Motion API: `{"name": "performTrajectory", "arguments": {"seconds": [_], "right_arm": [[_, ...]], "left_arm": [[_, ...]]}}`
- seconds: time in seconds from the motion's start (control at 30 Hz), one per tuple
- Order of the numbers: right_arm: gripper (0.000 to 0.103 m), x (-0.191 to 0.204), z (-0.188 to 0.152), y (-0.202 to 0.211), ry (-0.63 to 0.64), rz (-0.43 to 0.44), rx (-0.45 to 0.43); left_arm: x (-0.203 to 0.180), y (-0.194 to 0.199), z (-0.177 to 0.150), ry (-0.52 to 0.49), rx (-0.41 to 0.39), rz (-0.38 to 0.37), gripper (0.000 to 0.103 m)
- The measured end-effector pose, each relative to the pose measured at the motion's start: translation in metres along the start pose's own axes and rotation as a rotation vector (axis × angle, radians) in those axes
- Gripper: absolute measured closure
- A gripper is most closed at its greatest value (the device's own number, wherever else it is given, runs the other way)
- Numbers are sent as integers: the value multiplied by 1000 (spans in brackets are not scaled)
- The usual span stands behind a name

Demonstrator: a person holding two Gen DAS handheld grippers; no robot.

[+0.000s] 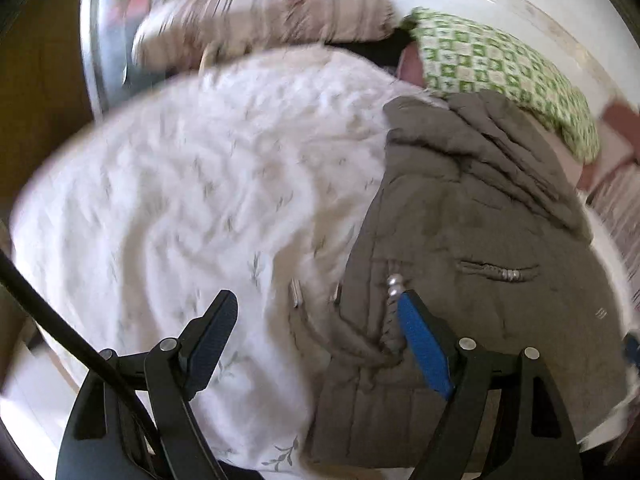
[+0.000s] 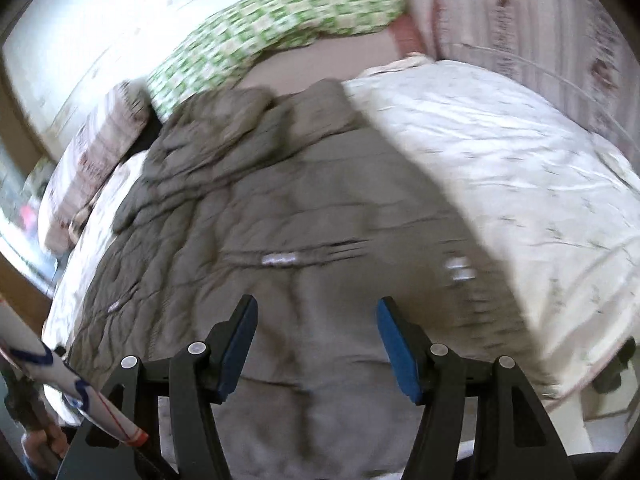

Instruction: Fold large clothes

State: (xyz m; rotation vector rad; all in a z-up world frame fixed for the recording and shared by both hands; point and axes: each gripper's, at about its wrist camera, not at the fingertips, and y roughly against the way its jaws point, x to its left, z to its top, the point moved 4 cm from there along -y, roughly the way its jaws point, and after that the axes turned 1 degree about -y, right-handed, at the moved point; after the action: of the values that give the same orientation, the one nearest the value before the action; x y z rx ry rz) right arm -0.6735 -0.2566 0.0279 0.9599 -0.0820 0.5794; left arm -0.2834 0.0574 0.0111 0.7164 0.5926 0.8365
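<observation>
A grey-brown quilted jacket lies spread on a bed with a white leaf-print cover. In the left wrist view its edge with a pearl-trimmed zip runs between the blue pads of my left gripper, which hangs open above it with nothing pressed. In the right wrist view the same jacket fills the middle, hood end toward the far side. My right gripper stands open over the jacket's near part, and no cloth is pinched between its pads.
A green-and-white checked pillow and a striped pink pillow lie at the head of the bed, the checked pillow also in the right wrist view. A hand holding a white handle shows at that view's lower left. A black cable crosses the left view.
</observation>
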Motion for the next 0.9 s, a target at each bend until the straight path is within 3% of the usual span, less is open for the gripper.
{"name": "performTrajectory", "arguments": {"seconds": [0.1, 0.23, 0.3, 0.4, 0.57, 0.7, 0.9], "right_arm": [[37, -32, 4, 9, -79, -36, -15], [40, -59, 2, 16, -179, 30, -8], [37, -65, 4, 30, -197, -9, -67], [35, -75, 9, 42, -222, 4, -96], [34, -100, 3, 33, -272, -53, -52], [34, -118, -4, 27, -327, -61, -20], [29, -138, -16, 19, -426, 6, 19]], "left_arm": [[11, -9, -6, 74, 48, -57, 21], [11, -8, -21, 131, 77, -134, 23], [7, 0, -29, 108, 55, -125, 26], [-5, 8, -39, 68, 38, -145, 26], [-27, 10, -53, -26, 44, -171, 26], [-27, 9, -57, 12, 56, -220, 26], [-48, 9, -66, -10, 58, -302, 26]]}}
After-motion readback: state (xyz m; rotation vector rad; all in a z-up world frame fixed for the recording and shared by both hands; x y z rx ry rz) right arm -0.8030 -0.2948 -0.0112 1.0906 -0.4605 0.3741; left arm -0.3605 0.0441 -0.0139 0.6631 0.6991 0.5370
